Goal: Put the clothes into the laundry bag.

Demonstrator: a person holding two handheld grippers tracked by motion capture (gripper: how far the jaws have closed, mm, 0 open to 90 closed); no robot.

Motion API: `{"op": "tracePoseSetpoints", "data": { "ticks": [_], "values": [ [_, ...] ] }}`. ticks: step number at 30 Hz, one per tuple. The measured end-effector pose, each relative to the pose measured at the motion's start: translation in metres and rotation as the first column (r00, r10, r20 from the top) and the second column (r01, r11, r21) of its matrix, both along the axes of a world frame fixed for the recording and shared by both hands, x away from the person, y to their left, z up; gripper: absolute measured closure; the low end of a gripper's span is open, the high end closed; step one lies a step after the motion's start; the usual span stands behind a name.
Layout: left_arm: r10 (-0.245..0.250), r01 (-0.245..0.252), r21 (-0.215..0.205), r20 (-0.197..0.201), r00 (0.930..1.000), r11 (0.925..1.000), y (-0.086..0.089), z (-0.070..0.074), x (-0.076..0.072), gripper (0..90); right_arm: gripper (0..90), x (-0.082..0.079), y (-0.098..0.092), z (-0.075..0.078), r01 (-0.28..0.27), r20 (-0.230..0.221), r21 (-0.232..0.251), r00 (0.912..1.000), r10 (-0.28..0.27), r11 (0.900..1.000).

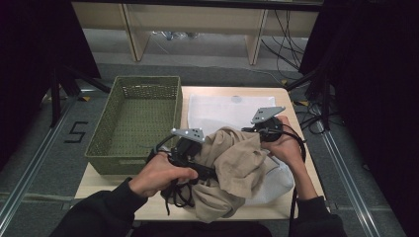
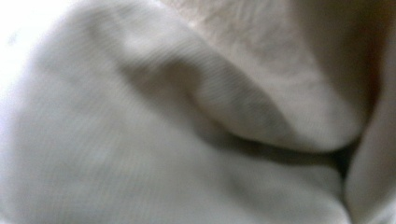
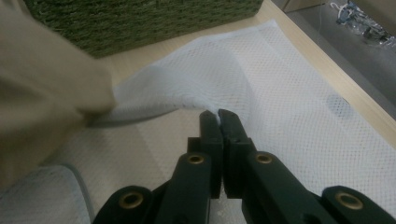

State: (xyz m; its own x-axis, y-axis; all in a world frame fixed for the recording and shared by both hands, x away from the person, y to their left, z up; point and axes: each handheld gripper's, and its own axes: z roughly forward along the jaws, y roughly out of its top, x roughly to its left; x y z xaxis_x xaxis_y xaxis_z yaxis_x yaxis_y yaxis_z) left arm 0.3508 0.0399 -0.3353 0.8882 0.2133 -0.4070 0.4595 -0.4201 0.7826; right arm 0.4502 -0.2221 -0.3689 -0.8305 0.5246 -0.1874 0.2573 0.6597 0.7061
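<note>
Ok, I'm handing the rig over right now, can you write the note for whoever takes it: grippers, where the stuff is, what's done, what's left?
Right gripper: shut on the edge of the white mesh bag, lifting it so the mouth gapes.
Left gripper: buried in the beige garment; its jaws are hidden by the cloth, so the grip is unclear.
Things: the bag lies flat on the table, right of the green basket. The garment is bunched over the bag's near end.
Done: bag edge pinched and raised.
Left: probably feed the garment into the bag; most of it is outside.
</note>
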Motion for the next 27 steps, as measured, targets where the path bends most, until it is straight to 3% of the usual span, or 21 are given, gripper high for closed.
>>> {"op": "tracePoseSetpoints", "data": {
  "ticks": [1,5,7,9,11,13,16,17,19,21,24,25,27],
  "values": [
    [0.011,-0.011,0.006,-0.002,0.9999,0.9999,-0.003,-0.004,0.002,70.2,90.0,0.002,-0.001,0.001,-0.014,0.009,0.007,0.9999,0.014,1.000],
    [0.035,-0.034,0.095,-0.013,0.9993,0.9949,-0.018,-0.029,0.009,70.1,90.0,0.001,-0.004,0.001,0.001,-0.002,0.023,1.0000,-0.001,1.000],
    [0.041,-0.041,0.162,0.006,0.9992,0.9859,-0.028,-0.045,0.013,70.1,90.0,0.002,-0.004,0.002,-0.005,0.006,0.026,1.0000,0.005,1.000],
    [0.022,-0.016,0.193,-0.028,0.9994,0.9811,-0.040,-0.062,0.017,70.0,90.0,0.000,-0.004,0.004,-0.006,0.013,0.020,0.9999,0.006,1.000],
    [0.018,-0.018,0.242,0.002,0.9998,0.9701,-0.053,-0.076,0.019,69.8,90.0,-0.001,-0.004,0.006,-0.009,0.021,0.021,0.9997,0.008,1.000],
    [0.016,-0.014,0.260,-0.002,0.9999,0.9655,-0.062,-0.086,0.024,69.4,90.0,-0.003,-0.003,0.007,-0.005,0.017,0.026,0.9998,0.004,1.000],
    [0.054,-0.052,0.302,0.002,0.9985,0.9520,-0.070,-0.096,0.037,69.0,90.0,-0.006,-0.005,0.011,-0.002,0.008,0.023,1.0000,0.002,1.000],
    [0.069,-0.065,0.318,-0.002,0.9976,0.9460,-0.071,-0.097,0.042,69.0,90.0,-0.006,-0.005,0.011,-0.002,0.008,0.023,1.0000,0.002,1.000],
    [0.101,-0.096,0.314,-0.001,0.9948,0.9447,-0.069,-0.094,0.051,68.8,90.0,-0.008,-0.006,0.012,-0.020,0.024,0.020,0.9995,0.020,1.000],
    [0.135,-0.131,0.324,0.010,0.9908,0.9370,-0.065,-0.089,0.057,68.7,90.0,-0.010,-0.006,0.015,-0.028,0.024,0.028,0.9993,0.027,0.999],
    [0.172,-0.158,0.368,-0.006,0.9851,0.9166,-0.058,-0.082,0.062,68.4,90.0,-0.013,-0.007,0.018,-0.030,0.032,0.032,0.9991,0.029,0.999],
    [0.160,-0.150,0.395,0.007,0.9871,0.9064,-0.055,-0.077,0.065,68.2,90.0,-0.015,-0.005,0.019,-0.026,0.025,0.036,0.9994,0.025,0.999],
    [0.173,-0.175,0.402,0.043,0.9841,0.8989,-0.052,-0.069,0.070,68.1,90.0,-0.016,-0.004,0.020,-0.036,0.031,0.034,0.9989,0.035,0.999]
  ]
}}
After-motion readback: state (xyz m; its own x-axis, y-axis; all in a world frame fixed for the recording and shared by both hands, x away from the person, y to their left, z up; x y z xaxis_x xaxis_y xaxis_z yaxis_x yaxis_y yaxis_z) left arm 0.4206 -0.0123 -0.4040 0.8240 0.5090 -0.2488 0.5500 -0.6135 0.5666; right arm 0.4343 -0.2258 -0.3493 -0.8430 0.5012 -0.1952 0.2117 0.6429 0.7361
